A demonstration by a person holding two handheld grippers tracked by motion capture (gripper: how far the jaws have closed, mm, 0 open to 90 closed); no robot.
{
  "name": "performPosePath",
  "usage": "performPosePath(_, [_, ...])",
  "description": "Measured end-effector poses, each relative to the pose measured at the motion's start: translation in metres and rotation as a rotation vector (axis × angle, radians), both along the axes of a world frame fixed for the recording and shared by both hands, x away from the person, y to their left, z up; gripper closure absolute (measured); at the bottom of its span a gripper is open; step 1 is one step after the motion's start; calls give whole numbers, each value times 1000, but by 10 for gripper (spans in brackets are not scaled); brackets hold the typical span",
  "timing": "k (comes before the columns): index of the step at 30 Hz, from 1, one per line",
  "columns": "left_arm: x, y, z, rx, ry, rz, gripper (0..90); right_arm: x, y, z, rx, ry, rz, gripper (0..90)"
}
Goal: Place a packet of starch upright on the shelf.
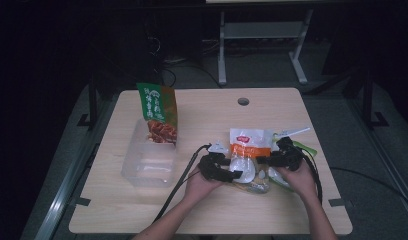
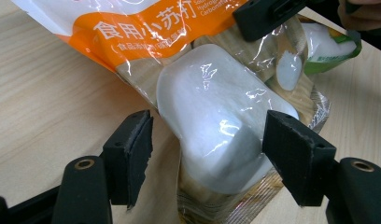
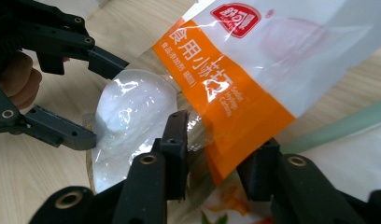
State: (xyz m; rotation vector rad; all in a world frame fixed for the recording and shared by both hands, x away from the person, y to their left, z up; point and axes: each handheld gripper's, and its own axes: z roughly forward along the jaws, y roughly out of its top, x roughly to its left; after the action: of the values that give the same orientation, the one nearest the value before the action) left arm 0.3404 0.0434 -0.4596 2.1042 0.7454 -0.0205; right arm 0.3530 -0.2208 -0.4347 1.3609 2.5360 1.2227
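Note:
An orange-and-white plastic bag (image 1: 249, 145) with white lumps inside lies on the wooden table (image 1: 212, 115) in front of the person. My left gripper (image 1: 235, 174) comes at its near end from the left. In the left gripper view my left gripper (image 2: 207, 154) stands open around the big white lump (image 2: 212, 116); the left pad (image 2: 132, 151) is clear of it and the right pad (image 2: 291, 156) is at its side. My right gripper (image 3: 216, 154) straddles the bag's orange edge (image 3: 235, 116), with a gap still between its pads; in the high view my right gripper (image 1: 264, 160) sits at the bag's right.
A clear plastic box (image 1: 147, 162) stands at the left with a green-and-orange snack bag (image 1: 159, 115) upright in it. A green-and-white pouch (image 1: 298, 146) lies just right of the bag, under the right hand. A cable hole (image 1: 243, 101) is in the table's far middle.

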Motion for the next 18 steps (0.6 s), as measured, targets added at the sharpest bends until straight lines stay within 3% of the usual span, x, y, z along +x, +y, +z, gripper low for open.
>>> performPosePath(4, [0, 0, -1, -2, 10, -3, 326, -2, 6, 2, -22, -17, 20, 795])
performPosePath(8, [-1, 0, 0, 7, 11, -10, 315, -5, 9, 6, 0, -47, 41, 890])
performPosePath(11, [-1, 0, 1, 10, 3, -10, 309, -7, 10, 8, 1, -63, 48, 894])
performPosePath(18, [2, 7, 6, -32, 25, 0, 311, -13, 9, 15, 65, -117, 80, 898])
